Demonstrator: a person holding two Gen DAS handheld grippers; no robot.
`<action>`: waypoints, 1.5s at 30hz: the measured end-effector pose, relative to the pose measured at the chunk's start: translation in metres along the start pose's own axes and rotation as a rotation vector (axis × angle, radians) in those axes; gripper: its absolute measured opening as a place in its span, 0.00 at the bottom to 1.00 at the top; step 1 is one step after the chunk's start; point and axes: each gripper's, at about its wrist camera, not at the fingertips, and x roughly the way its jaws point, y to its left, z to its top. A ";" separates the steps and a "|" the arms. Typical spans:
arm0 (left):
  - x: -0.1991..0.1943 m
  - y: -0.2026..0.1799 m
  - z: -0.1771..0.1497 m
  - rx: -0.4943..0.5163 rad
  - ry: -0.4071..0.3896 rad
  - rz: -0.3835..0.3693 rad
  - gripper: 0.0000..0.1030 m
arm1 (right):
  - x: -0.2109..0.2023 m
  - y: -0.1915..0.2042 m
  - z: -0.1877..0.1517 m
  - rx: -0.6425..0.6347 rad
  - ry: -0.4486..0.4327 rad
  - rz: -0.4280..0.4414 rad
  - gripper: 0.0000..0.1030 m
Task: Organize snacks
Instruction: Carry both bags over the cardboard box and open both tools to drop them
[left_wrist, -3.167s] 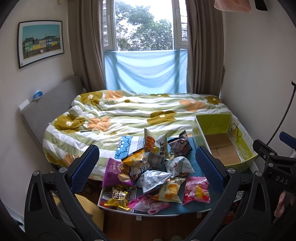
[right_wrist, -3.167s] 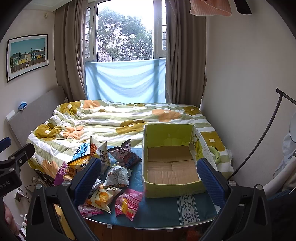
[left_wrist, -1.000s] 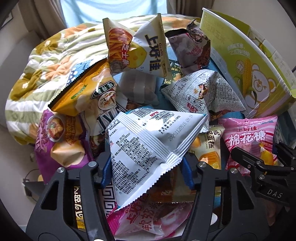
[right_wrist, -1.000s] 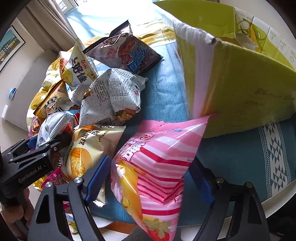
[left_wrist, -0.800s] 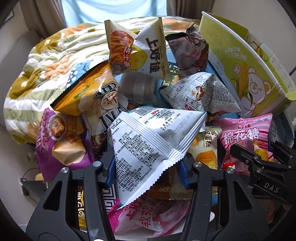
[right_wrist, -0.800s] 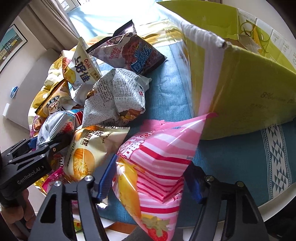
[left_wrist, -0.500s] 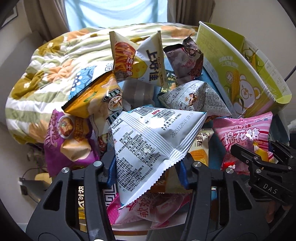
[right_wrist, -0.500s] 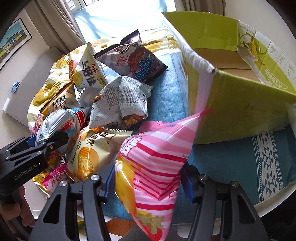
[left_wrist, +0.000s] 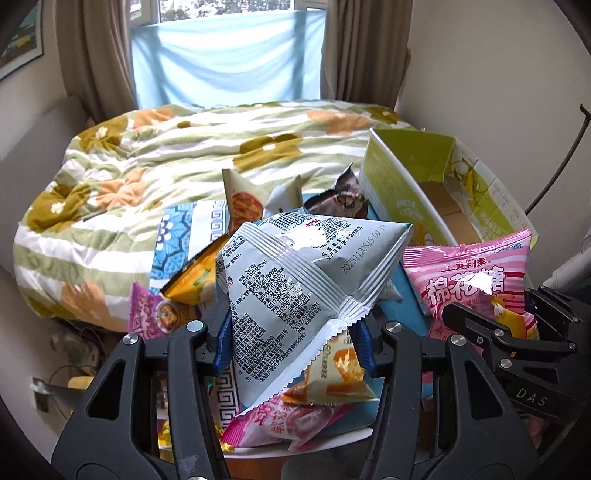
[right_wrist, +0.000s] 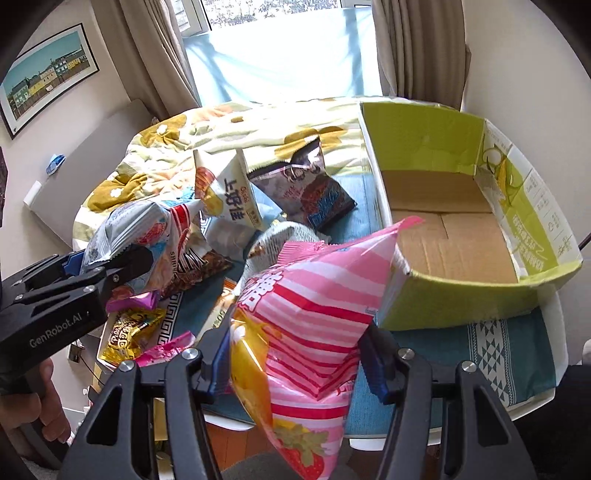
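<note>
My left gripper is shut on a silver-grey snack bag, lifted above the pile; the right wrist view shows the same bag at the left in those jaws. My right gripper is shut on a pink striped candy bag, which hangs in the air in front of the green cardboard box. In the left wrist view the pink bag shows at the right. The box interior holds only bare cardboard. Several other snack bags lie on the blue-clothed table.
A bed with a flowered quilt lies behind the table. A dark purple bag lies beside the box's left wall. A person's hand holds the left gripper's handle. A thin dark pole leans at the right wall.
Both grippers closed on their bags and rose: the silver-grey bag and the pink bag have come up off the pile, and more of the bed and box interior shows.
</note>
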 end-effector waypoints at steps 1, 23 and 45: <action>-0.003 -0.002 0.007 0.007 -0.016 -0.009 0.46 | -0.005 0.001 0.006 0.010 -0.013 0.001 0.53; 0.104 -0.184 0.175 0.096 -0.055 -0.082 0.47 | -0.030 -0.173 0.136 0.083 -0.132 -0.080 0.53; 0.176 -0.202 0.159 -0.021 0.119 0.018 0.99 | 0.045 -0.274 0.177 0.055 0.082 0.019 0.53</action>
